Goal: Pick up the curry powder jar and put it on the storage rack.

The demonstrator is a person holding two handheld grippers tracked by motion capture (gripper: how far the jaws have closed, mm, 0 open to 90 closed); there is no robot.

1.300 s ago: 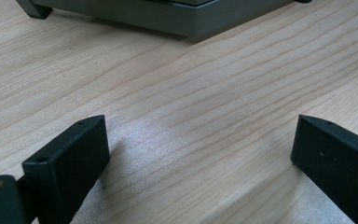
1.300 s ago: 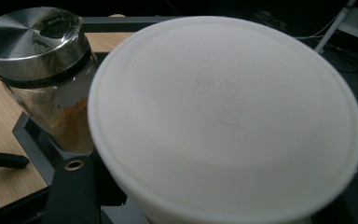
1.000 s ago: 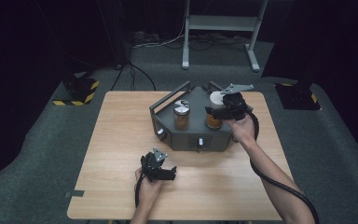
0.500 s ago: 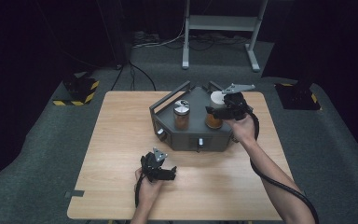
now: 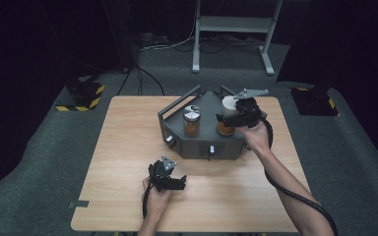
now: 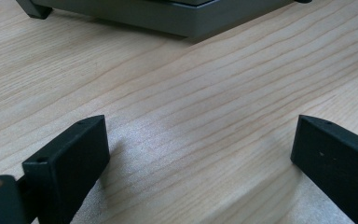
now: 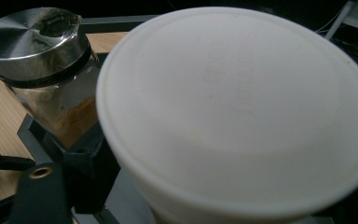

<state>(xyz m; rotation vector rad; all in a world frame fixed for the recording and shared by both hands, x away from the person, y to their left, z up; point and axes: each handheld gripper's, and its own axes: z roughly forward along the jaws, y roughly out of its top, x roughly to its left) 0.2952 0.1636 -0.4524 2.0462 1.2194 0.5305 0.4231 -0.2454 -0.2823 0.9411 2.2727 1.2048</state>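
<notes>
Wooden surface [image 5: 128, 147] carries a dark grey, angular tray [image 5: 202, 137] with raised handles, set toward the far middle. On the tray stand two jars. One is a glass jar with a shiny metal lid [image 5: 192, 121] holding orange-brown powder, near the tray's left half; in the right gripper view it [image 7: 51, 74] leans in from the upper left, its lid ringed by a black band. The other is a white-lidded jar [image 5: 228, 115] with orange contents, just to the right of the first.

My right hand-held gripper [image 5: 234, 118] is at that white-lidded jar, my right hand [image 5: 256, 137] reaching in over the tray's right corner. In the right gripper view the broad white lid [image 7: 237, 112] sits very close in front of the camera and covers the jaws, with one black jaw showing at the lower left beside the jar, so I cannot tell whether it is pinching the jar or merely standing around it.

My left hand-held gripper [image 5: 170, 182] rests low on the bare wood in front of the tray, well apart from it, held in my left hand [image 5: 157, 199]. In the left gripper view my left hand-held gripper [image 6: 200, 154] has its jaws spread wide with plain wood grain between them, and the tray's grey edge [image 6: 177, 18] lies across the top.
</notes>
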